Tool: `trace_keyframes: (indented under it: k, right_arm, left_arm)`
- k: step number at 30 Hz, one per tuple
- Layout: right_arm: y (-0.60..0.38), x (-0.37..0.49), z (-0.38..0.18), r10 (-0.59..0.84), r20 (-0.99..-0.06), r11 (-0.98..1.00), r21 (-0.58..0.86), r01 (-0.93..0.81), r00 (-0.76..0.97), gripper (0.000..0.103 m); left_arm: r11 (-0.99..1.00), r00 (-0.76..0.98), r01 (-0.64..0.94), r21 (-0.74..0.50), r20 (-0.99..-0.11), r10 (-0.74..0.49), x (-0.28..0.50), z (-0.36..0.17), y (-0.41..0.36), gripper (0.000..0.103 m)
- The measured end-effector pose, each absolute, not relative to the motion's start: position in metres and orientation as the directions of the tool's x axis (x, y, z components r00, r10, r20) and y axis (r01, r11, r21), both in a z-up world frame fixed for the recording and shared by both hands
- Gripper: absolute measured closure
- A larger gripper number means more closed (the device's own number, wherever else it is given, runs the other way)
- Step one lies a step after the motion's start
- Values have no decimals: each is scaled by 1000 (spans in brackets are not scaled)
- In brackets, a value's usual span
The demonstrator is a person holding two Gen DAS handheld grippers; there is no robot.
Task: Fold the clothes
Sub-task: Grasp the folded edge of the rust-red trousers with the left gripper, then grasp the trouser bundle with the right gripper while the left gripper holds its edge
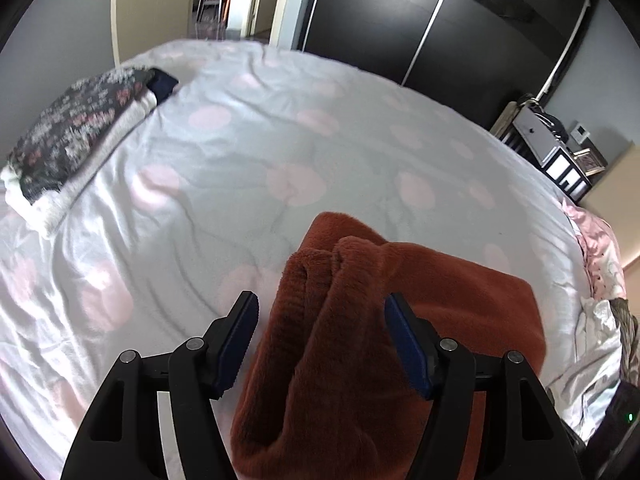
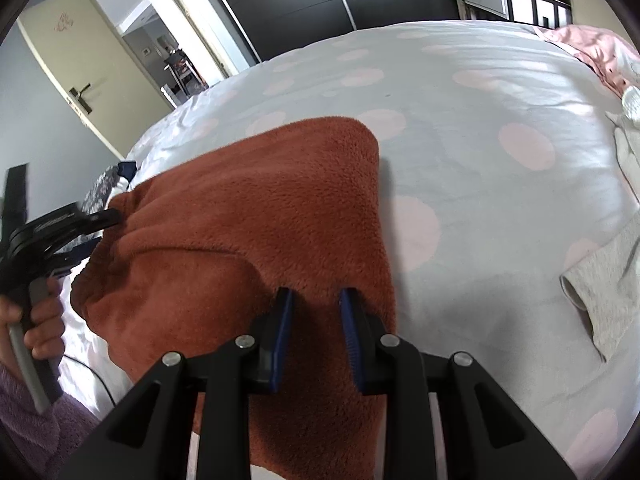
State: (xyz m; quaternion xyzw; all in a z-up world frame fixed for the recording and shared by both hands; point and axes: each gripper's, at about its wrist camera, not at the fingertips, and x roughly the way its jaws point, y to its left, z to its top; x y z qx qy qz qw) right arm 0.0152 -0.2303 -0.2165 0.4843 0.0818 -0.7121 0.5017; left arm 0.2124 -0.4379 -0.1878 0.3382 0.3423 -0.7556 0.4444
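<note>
A rust-orange fleece garment [image 2: 256, 216] is lying partly folded on the spotted bed cover [image 1: 280, 128], near the person's edge of the bed. The left gripper [image 1: 320, 344] is standing wide open around a bunched fold at the garment's left end, its blue pads clear of the cloth on both sides, so it is gripping nothing. The right gripper [image 2: 316, 340] is sitting over the near edge of the fleece with its jaws only narrowly apart; fabric is lying between and under the pads, but whether they are actually pinching it cannot be told from here.

The risk is looking plain: the thick fleece is springing up in a loose hump at the left end, and with nothing clamping it the fold may slump open or slide askew. If the right pads are only resting on the pile, a pull could drag the whole garment instead of turning a layer. A folded stack [image 1: 68, 140] is waiting at the far left
</note>
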Motion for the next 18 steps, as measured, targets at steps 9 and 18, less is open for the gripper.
trace_keyframes:
  k: [9, 18]
  right_arm:
    - [-216, 17, -214, -632, -774, -507, 383, 772, -31, 78]
    - [-212, 15, -218, -630, -777, -504, 389, 771, -19, 78]
  left_arm:
    - [-326, -171, 945, -37, -903, -394, 231, -202, -425, 40]
    - [-292, -110, 956, -15, -944, -311, 236, -229, -432, 40]
